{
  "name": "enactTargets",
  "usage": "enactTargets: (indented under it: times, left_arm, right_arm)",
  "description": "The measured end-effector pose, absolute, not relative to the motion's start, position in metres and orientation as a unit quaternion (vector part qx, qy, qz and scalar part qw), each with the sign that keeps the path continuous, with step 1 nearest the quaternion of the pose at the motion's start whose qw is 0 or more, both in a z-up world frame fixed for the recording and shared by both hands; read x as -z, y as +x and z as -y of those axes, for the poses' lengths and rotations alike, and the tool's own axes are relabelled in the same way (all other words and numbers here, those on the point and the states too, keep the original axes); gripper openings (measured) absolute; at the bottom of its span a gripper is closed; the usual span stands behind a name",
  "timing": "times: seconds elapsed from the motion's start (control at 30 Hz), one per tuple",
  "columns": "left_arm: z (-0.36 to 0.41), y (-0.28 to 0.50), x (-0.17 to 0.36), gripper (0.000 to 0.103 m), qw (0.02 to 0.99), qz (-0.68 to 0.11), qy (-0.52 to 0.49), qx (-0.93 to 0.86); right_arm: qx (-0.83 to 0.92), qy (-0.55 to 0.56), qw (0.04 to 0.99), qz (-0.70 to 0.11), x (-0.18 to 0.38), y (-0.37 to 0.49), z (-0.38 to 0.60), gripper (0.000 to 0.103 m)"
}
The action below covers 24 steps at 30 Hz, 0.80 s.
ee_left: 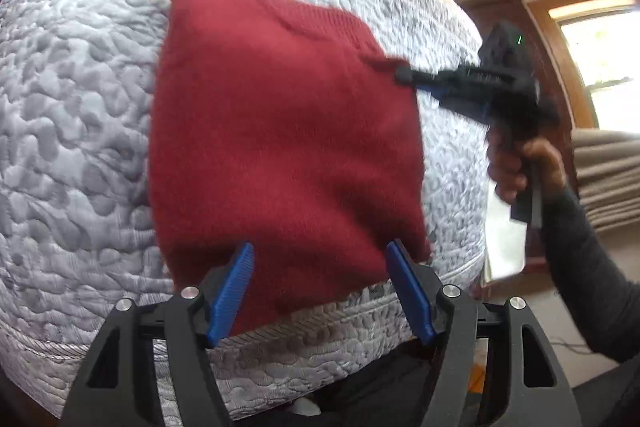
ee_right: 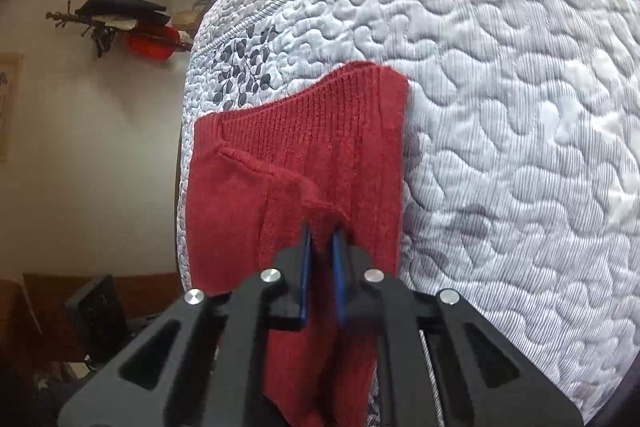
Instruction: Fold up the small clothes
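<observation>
Right gripper point(ee_right: 322, 231) pinches a fold of the red knit sweater point(ee_left: 280, 131) lying on the quilted mattress point(ee_left: 80, 107), likely to carry that edge over, while left gripper point(ee_left: 320, 255) hovers wide open near the hem, ready to assist.

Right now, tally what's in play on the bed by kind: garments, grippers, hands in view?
Red knit garment: 1, lying on the quilted mattress
Grippers: 2, left gripper open, right gripper pinching the knit
Hands visible: 1, right hand
Total: 4
</observation>
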<state>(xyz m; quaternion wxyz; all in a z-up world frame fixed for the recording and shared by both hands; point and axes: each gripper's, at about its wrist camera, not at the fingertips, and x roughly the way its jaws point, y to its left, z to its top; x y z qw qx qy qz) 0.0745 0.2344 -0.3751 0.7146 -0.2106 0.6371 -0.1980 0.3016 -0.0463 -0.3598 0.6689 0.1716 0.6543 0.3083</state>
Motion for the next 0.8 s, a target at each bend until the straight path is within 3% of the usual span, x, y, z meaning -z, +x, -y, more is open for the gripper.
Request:
enactTargets:
  times: [0.13,0.2,0.3,0.47,0.57,0.67,0.8]
  left_arm:
    - [-0.221,0.072,0.41,0.069,0.689,-0.674,-0.186,0.19]
    - [-0.218,0.073,0.413,0.069,0.684,-0.679,-0.187,0.192]
    - [-0.215,0.076,0.404,0.07,0.678,-0.685,-0.183,0.194]
    - [-0.227,0.077,0.365,0.08,0.709,-0.643,-0.199,0.21]
    - [-0.249,0.08,0.363,0.084,0.722,-0.626,-0.231,0.181]
    - [-0.257,0.092,0.382,0.085,0.704,-0.635,-0.266,0.173]
    - [-0.252,0.099,0.395,0.085,0.691,-0.652,-0.255,0.18]
  right_arm:
    - [-0.273,0.13,0.691,-0.657,0.385,0.307,0.037,0.009]
    - [-0.261,0.135,0.698,-0.653,0.395,0.303,0.046,0.015]
    - [-0.256,0.155,0.709,-0.639,0.371,0.287,0.064,0.031]
    - [-0.331,0.149,0.684,-0.632,0.316,0.22,0.053,0.031]
    - [-0.35,0.122,0.643,-0.67,0.339,0.185,0.032,0.022]
    - [-0.305,0.097,0.651,-0.688,0.376,0.177,0.04,0.0]
    - [-0.28,0.188,0.629,-0.7,0.387,0.184,0.067,0.0]
